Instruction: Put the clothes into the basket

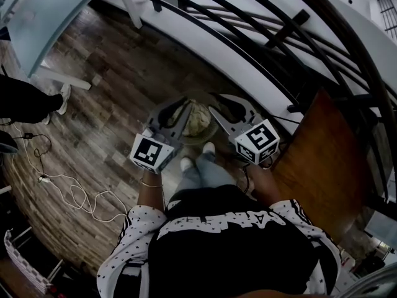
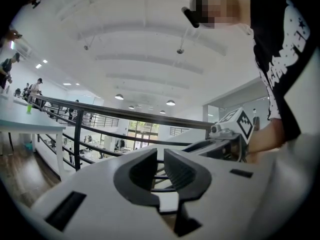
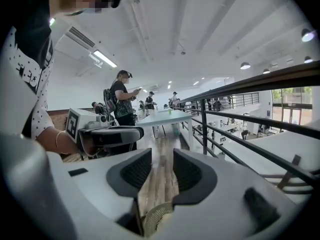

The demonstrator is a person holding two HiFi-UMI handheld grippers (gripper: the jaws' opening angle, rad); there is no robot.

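Note:
In the head view a round woven basket [image 1: 209,133] stands on the wood floor just ahead of the person's shoes, with pale crumpled clothes [image 1: 198,118] inside it. Above its left side my left gripper [image 1: 180,106] hangs with only a narrow slit between the jaws and nothing in them. My right gripper [image 1: 217,106] hovers over the basket's right side. In the left gripper view the left gripper [image 2: 160,155] points level at the railing. The right gripper [image 3: 161,155] is open and empty, and the basket's rim [image 3: 156,219] shows below its jaws.
A black metal railing [image 1: 248,48] runs along the far side, a white ledge behind it. A white table [image 1: 43,17] stands at the upper left, white cables [image 1: 68,191] lie on the floor, and a brown board [image 1: 322,160] is at the right. Other people [image 3: 122,101] stand further off.

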